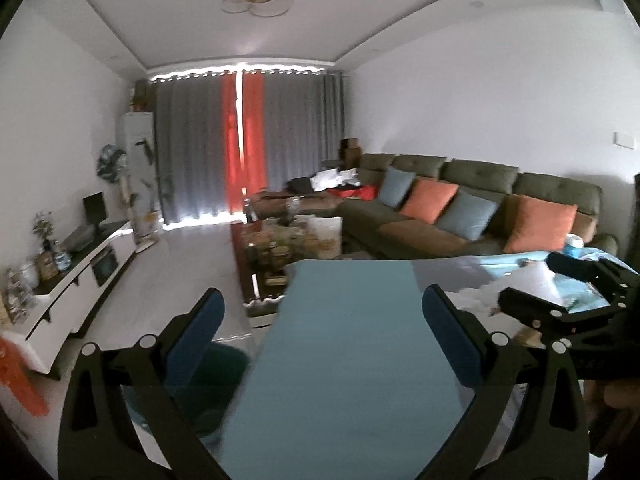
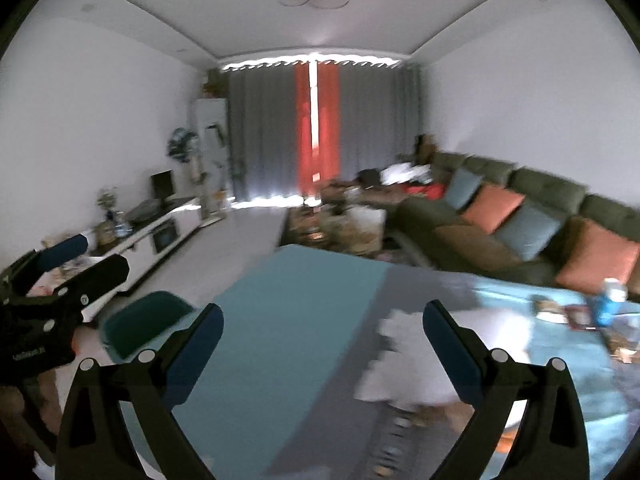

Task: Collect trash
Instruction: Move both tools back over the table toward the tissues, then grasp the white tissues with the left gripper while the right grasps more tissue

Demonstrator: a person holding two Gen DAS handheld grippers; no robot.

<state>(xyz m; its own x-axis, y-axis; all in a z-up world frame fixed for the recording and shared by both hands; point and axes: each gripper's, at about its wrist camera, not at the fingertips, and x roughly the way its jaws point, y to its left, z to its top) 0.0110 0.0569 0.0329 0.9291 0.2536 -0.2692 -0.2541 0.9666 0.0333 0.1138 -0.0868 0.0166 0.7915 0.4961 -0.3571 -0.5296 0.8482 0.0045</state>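
My left gripper [image 1: 324, 314] stands open over the teal and grey table [image 1: 340, 380], with nothing between its blue pads. In the right wrist view my right gripper [image 2: 323, 312] is open too, above the same table [image 2: 288, 320]. A blurred white crumpled sheet [image 2: 416, 360] lies on the table under its right finger, apart from the pads. The left wrist view shows that white sheet [image 1: 480, 294] at the right, beside the open right gripper [image 1: 128, 278]. Small wrappers [image 2: 552, 308] lie further right. The left gripper [image 2: 106, 254] shows at the left edge.
A blue-capped bottle [image 2: 610, 296] stands on the table's far right. A dark green chair seat [image 2: 144, 320] sits at the table's left side. Beyond are a cluttered coffee table [image 1: 280, 240], a sofa [image 1: 460, 184] with orange and blue cushions, and a white TV cabinet [image 1: 80, 280].
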